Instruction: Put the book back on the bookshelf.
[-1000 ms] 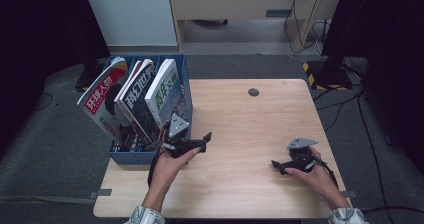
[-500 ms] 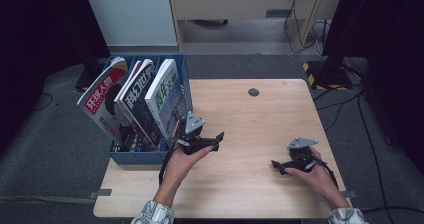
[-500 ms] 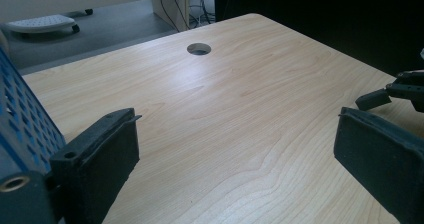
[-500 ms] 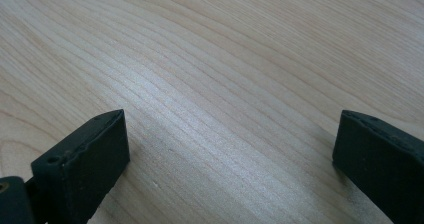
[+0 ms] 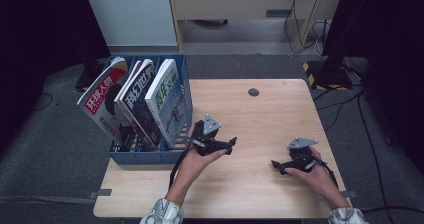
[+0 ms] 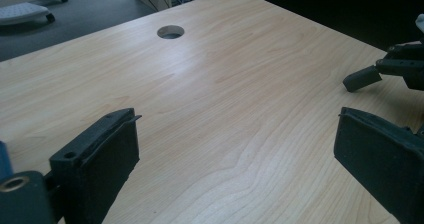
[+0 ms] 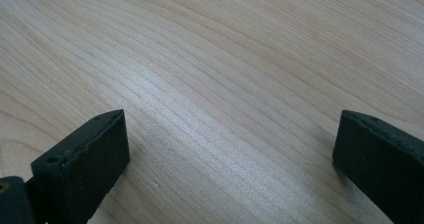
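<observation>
My left gripper (image 5: 232, 143) hovers over the wooden table (image 5: 260, 119), just right of a blue file rack (image 5: 145, 157), and points to the right. Its jaws stand wide apart in the left gripper view, open (image 6: 235, 149) with only bare wood between them. My right gripper (image 5: 276, 164) rests low near the table's front right, pointing left. It is open (image 7: 230, 154) with nothing between its jaws. The left gripper view catches the right gripper (image 6: 395, 69) at its right edge. Three magazines lean upright in the rack: a red one (image 5: 102, 101), a dark one (image 5: 136, 98) and a pale one (image 5: 167, 96).
A round cable hole (image 5: 254, 92) lies at the table's far middle, also the hole (image 6: 170, 32) ahead of the left jaws. Dark floor, a black stand (image 5: 330, 74) and cables (image 5: 365, 134) surround the table. The rack overhangs the table's left edge.
My left gripper has moved rightward away from the rack, out over the table. The right gripper has stayed where it was.
</observation>
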Available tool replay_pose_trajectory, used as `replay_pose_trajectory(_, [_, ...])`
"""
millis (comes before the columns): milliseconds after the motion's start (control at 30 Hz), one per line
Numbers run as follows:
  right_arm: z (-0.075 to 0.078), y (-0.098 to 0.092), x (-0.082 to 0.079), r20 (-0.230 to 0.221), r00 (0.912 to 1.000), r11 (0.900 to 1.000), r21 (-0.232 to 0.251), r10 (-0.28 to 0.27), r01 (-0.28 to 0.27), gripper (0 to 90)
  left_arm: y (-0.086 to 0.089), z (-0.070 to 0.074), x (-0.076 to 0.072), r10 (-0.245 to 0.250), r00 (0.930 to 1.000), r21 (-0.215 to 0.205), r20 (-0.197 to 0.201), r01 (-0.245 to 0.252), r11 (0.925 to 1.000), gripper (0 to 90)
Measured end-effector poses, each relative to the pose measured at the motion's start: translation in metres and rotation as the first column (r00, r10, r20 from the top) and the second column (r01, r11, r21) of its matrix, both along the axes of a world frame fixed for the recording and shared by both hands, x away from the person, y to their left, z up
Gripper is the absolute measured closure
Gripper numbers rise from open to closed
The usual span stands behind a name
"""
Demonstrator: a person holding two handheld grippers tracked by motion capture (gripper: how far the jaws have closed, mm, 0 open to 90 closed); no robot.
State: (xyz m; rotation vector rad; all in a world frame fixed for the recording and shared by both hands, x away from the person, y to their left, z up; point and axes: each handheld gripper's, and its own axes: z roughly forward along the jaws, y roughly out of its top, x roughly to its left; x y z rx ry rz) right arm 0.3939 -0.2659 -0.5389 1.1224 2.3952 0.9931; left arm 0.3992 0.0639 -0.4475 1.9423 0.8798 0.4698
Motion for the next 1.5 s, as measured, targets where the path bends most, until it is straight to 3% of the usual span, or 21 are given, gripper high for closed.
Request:
replay_pose_trajectory(367, [0.0, 0.0, 0.0, -0.001, 1.0, 1.0, 0.0, -0.001, 0.001, 1.9, -0.017, -0.022, 0.002, -0.029, 0.9991, 0.063, -0.032, 0.031, 0.9975, 4.2])
replay_pose_trajectory(667, [0.0, 0.0, 0.0, -0.001, 1.0, 1.0, 0.001, -0.001, 0.001, 1.9, -0.035, -0.046, -0.001, -0.061, 0.9956, 0.142, -0.071, 0.071, 0.9873, 4.3])
replay_pose_trajectory(767, [0.0, 0.0, 0.0, 0.0, 1.0, 1.0, 0.0, 0.0, 0.0, 1.9, -0.036, -0.048, -0.002, -0.062, 0.9951, 0.149, -0.077, 0.073, 0.9861, 4.4])
replay_pose_trajectory(1000, [0.0, 0.0, 0.0, 0.0, 1.0, 1.0, 0.0, 0.0, 0.0, 1.9, -0.037, -0.068, 0.0, -0.033, 0.9893, 0.191, -0.142, 0.06, 0.9797, 4.6])
replay_pose_trajectory(1267, [0.0, 0.0, 0.0, 0.0, 1.0, 1.0, 0.0, -0.001, 0.001, 1.9, -0.037, -0.075, 0.002, -0.013, 0.9868, 0.203, -0.161, 0.047, 0.978, 4.6])
replay_pose_trajectory(1500, [0.0, 0.0, 0.0, 0.0, 1.0, 1.0, 0.0, -0.001, 0.001, 1.9, -0.029, -0.082, 0.007, 0.035, 0.9836, 0.198, -0.177, 0.001, 0.9803, 4.6])
